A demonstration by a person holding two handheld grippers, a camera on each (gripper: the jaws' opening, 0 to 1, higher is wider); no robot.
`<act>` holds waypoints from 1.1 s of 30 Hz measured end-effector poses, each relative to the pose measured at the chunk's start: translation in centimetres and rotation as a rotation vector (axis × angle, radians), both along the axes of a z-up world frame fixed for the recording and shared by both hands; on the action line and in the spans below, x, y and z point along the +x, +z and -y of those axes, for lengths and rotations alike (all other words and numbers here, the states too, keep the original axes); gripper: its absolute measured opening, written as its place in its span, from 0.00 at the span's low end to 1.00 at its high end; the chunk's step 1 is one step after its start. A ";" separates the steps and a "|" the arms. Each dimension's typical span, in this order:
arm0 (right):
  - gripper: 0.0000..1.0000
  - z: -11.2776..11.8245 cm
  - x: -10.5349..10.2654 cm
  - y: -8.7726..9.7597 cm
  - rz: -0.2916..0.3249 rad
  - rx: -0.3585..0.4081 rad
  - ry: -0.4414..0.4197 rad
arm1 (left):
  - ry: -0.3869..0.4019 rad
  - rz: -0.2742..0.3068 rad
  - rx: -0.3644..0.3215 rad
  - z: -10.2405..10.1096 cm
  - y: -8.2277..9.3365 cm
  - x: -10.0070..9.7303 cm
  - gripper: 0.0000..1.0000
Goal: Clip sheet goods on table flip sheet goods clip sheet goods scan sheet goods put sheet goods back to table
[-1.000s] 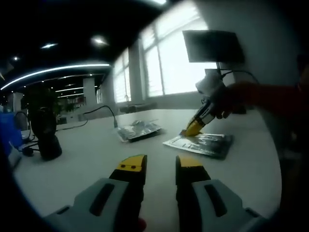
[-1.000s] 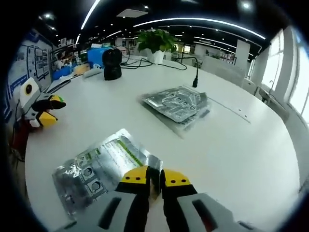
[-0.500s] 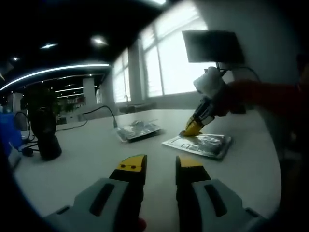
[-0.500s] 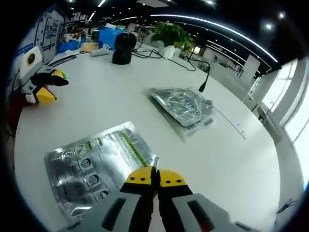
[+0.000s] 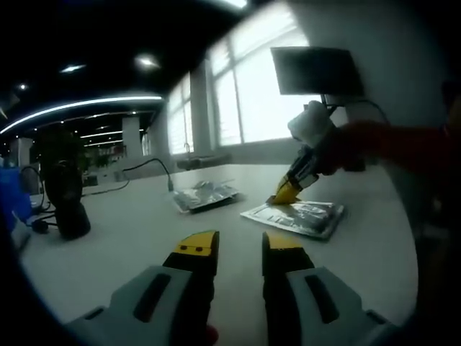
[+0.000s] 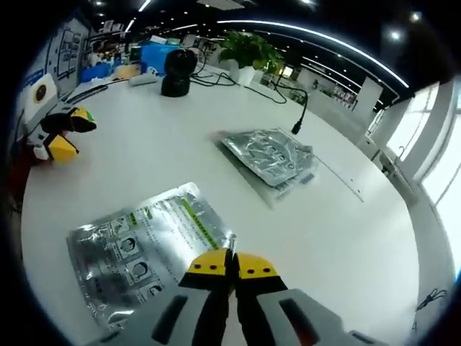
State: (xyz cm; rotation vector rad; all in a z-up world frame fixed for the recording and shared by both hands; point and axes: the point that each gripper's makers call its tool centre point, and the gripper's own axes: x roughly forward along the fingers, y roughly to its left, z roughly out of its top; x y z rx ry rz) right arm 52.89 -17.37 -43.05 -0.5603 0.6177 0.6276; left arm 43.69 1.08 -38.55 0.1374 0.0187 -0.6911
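A flat silver sheet pouch (image 6: 144, 241) with green print lies on the white table (image 6: 346, 223). My right gripper (image 6: 232, 262) is shut, its yellow tips pinching the pouch's near corner. In the left gripper view the same pouch (image 5: 302, 216) lies right of centre, with the right gripper (image 5: 287, 191) angled down onto its far edge and a red sleeve behind it. My left gripper (image 5: 238, 245) hovers low over the table, open with nothing between its fingers. It also appears as the left gripper (image 6: 59, 135) at the left edge of the right gripper view.
A stack of more silver pouches (image 6: 272, 155) lies further back on the table. A black round device (image 6: 176, 72), a blue box (image 6: 155, 54), a potted plant (image 6: 245, 49) and a gooseneck cable (image 6: 299, 115) stand at the far side. A dark monitor (image 5: 317, 71) stands by the window.
The right gripper's jaws went from slightly apart to shut on the pouch's corner, and its view rose a little. The left gripper has stayed put.
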 end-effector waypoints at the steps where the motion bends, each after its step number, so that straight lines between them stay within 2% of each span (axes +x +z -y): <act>1: 0.00 0.0 0.0 0.0 -0.004 0.017 -0.009 | 0.000 0.000 -0.001 0.0 0.0 0.0 0.17; 5: 0.00 0.6 -0.2 0.5 -0.029 0.068 -0.036 | -0.001 -0.002 -0.002 0.0 0.0 -0.1 0.17; 12: 0.00 0.9 -0.4 3.7 0.014 0.096 -0.059 | 0.002 -0.001 0.001 -0.1 0.0 -0.1 0.17; 21: 0.00 -0.2 -1.0 8.1 0.065 0.188 -0.059 | 0.000 -0.002 0.004 0.0 0.0 -0.1 0.17; 27: 0.00 -0.5 -1.2 9.8 0.087 0.215 -0.052 | 0.001 -0.002 0.007 0.0 -0.1 -0.2 0.17; 33: 0.00 -1.9 -1.9 11.8 0.106 0.251 -0.027 | 0.004 -0.003 0.006 -0.1 -0.1 -0.1 0.17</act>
